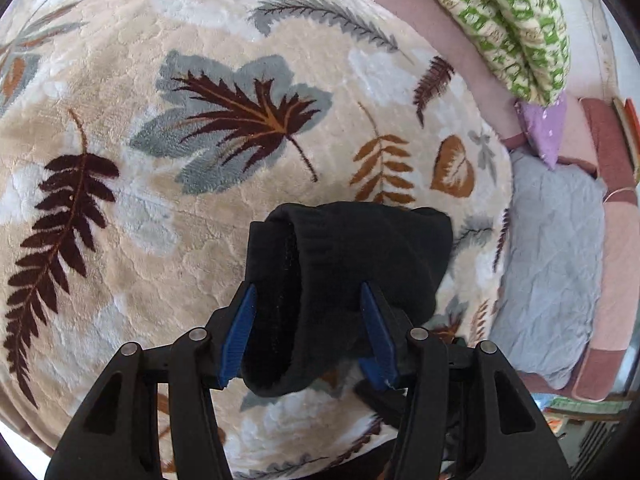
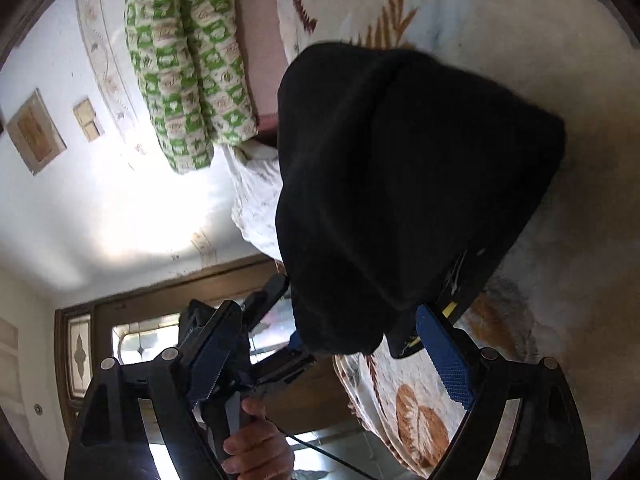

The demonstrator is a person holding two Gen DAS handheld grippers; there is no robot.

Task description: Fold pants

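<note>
The black pants [image 1: 360, 256] are gathered into a thick folded bundle above the leaf-patterned blanket [image 1: 200, 208]. My left gripper [image 1: 308, 288] is shut on the bundle, with its blue pads [image 1: 240, 328] pressed against both sides of the cloth. In the right wrist view the pants [image 2: 400, 184] hang as a large dark mass just ahead of my right gripper [image 2: 324, 320]. That gripper is open wide, and its blue pad [image 2: 444, 360] is bare and off the cloth. A hand [image 2: 256, 444] holds the left gripper [image 2: 268, 296] under the bundle.
A rolled green-and-cream quilt [image 1: 512, 20] lies on the pink bed edge [image 1: 440, 24] beyond the blanket. A grey cloth [image 1: 552, 248] and a purple pillow [image 1: 548, 128] lie at the right. A wooden door with glass panes [image 2: 132, 332] stands beyond the bed.
</note>
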